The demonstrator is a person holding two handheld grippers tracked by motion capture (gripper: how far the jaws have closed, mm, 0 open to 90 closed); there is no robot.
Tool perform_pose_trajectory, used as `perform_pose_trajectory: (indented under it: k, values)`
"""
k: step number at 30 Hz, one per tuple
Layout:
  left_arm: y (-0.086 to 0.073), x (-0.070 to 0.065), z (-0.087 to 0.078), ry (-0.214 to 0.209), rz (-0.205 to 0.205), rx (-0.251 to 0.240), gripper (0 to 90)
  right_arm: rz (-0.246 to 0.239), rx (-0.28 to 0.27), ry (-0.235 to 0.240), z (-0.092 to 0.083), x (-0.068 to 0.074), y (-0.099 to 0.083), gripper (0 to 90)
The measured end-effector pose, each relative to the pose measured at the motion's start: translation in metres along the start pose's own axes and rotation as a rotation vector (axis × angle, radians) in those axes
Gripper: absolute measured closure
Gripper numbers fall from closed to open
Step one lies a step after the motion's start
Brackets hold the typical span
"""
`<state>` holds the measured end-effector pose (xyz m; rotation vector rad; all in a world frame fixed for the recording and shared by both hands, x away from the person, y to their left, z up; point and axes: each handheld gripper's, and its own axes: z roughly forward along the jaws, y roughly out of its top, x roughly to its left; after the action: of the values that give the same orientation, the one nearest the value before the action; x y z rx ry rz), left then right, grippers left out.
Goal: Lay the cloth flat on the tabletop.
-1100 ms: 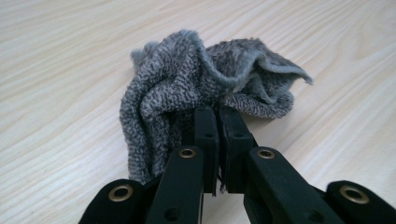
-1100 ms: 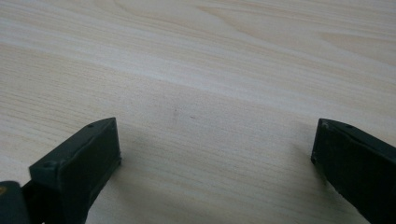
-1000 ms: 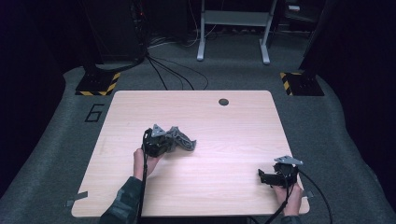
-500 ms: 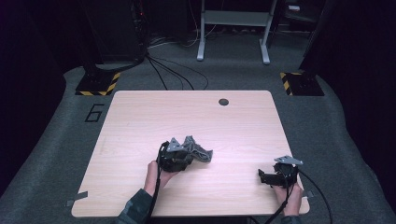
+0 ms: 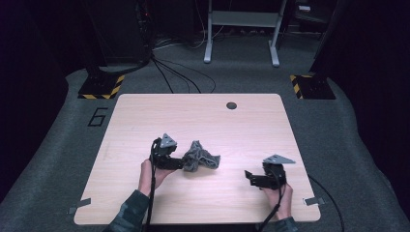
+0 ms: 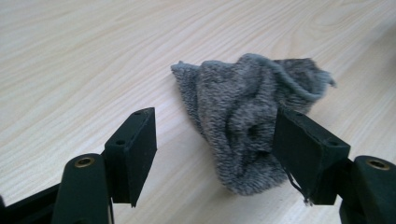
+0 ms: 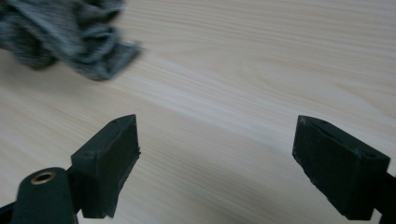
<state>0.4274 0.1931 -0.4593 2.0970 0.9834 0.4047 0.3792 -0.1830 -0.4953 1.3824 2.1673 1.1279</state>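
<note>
A crumpled grey cloth point(image 5: 200, 158) lies on the light wooden table point(image 5: 203, 116), near its middle front. My left gripper point(image 5: 180, 162) lies just left of it, pointing at it. In the left gripper view the cloth point(image 6: 243, 116) lies between the spread jaws of that gripper point(image 6: 215, 119), which have just been opening; its right side is at the right jaw and the left jaw stands apart. My right gripper point(image 5: 250, 178) is low at the front right, pointing left. Its jaws point(image 7: 217, 127) have just been closing a little, with bare wood between them, and the cloth point(image 7: 65, 32) lies farther off.
A dark round hole point(image 5: 231, 105) sits near the table's far edge. Beyond the table are cables point(image 5: 174, 72), a metal frame point(image 5: 241, 29) and two black-and-yellow striped bases point(image 5: 101, 87) on grey carpet. Tape tabs mark the front corners.
The left gripper dragged the cloth right and toward the front, then its jaws opened and let it go. The right gripper has moved left toward the cloth.
</note>
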Motion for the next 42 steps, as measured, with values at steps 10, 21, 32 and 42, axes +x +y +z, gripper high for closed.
perform_pose_trajectory:
  k: [10, 21, 32, 42]
  values:
    - [0.000, 0.014, 0.019, -0.092, -0.029, 0.073, 43.7, -0.152, 0.059, 0.140, 0.052, 0.067, 0.046, 44.1]
    - [-0.007, 0.009, 0.028, -0.117, -0.010, 0.068, 82.9, -0.171, 0.075, 0.150, 0.078, 0.074, 0.053, 86.5]
    - [0.004, 0.011, 0.006, -0.036, 0.031, -0.035, 85.3, -0.171, -0.006, 0.070, 0.051, 0.058, 0.064, 89.1]
    - [0.001, 0.002, -0.005, -0.057, 0.067, -0.055, 83.7, -0.222, -0.052, 0.070, 0.020, 0.067, 0.074, 88.8]
